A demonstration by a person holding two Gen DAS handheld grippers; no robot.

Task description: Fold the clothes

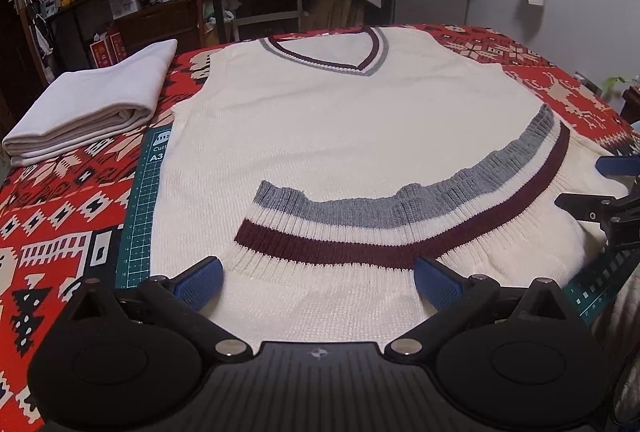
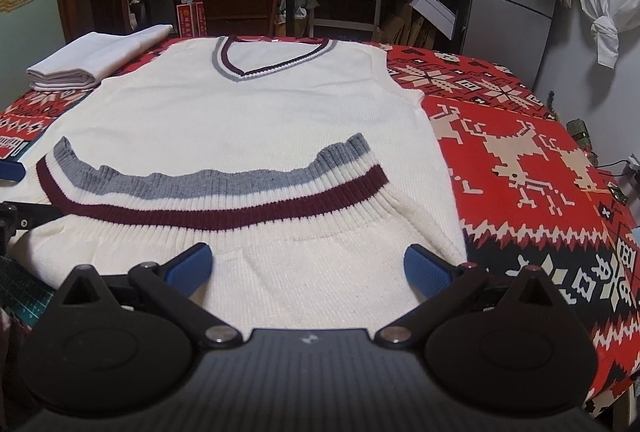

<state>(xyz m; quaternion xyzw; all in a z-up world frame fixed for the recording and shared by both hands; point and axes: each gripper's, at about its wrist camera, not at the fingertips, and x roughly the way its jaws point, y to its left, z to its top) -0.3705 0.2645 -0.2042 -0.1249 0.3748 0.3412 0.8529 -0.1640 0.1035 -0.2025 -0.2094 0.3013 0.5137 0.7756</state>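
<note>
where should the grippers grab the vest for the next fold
Probably at the doubled near edge of the vest, one gripper near each corner, coming in low from the near side. The striped hem is already turned up, so the fold line faces both open grippers: left gripper, right gripper.

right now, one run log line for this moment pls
step: hem folded up | vest: flat, hem band over body | left gripper: open | right gripper: open | folded white cloth: far left
</note>
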